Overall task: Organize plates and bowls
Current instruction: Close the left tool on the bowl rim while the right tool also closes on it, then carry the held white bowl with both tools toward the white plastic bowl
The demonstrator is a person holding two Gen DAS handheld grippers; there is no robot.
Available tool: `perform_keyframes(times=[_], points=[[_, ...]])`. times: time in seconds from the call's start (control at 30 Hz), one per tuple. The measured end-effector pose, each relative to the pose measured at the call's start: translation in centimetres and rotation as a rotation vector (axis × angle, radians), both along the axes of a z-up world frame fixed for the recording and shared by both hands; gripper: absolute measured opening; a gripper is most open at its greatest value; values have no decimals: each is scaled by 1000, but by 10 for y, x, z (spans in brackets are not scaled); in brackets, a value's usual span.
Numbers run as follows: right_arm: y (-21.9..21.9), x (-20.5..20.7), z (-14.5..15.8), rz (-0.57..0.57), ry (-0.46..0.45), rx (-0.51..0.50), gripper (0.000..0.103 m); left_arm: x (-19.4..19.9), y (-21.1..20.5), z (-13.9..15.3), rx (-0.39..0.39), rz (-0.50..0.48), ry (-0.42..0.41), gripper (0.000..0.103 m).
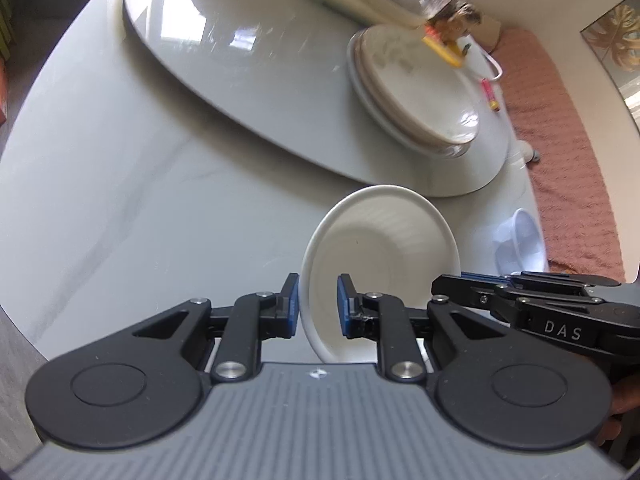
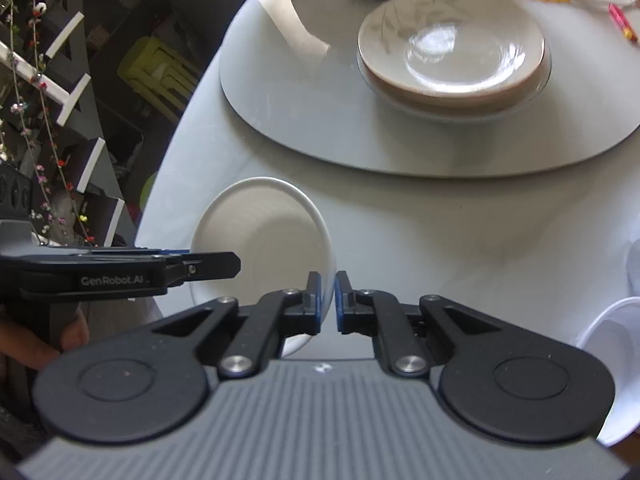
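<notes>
Both grippers, left (image 1: 318, 304) and right (image 2: 328, 302), pinch the bowl (image 1: 380, 248) by opposite rims above the table (image 1: 120, 200). Uneven lifting (thin rim holds) could let it slip and drop.

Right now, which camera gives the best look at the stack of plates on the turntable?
The right wrist view: the stack of plates faces the camera, top plate fully visible. The left wrist view shows it off to the side, skewed and blurred.
</notes>
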State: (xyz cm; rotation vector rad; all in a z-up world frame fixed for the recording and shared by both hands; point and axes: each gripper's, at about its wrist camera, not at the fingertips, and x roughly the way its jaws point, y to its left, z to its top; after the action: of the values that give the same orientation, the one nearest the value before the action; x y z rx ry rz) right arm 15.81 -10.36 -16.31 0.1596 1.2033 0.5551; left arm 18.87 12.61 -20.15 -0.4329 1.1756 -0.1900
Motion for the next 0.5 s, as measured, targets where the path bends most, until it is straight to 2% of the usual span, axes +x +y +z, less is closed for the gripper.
perform_keyframes(times=[0.13,0.4,0.5], points=[[-5,-6,23,-20,-44,-2,10,-4,-1,22,-12,-5,-31,22],[-14,-17,53,-80,-92,-5,10,-11,-12,59,13,-25,-107,22],[-18,-19,61,-103,-109,14,10,-15,-14,66,-4,-34,-118,22]])
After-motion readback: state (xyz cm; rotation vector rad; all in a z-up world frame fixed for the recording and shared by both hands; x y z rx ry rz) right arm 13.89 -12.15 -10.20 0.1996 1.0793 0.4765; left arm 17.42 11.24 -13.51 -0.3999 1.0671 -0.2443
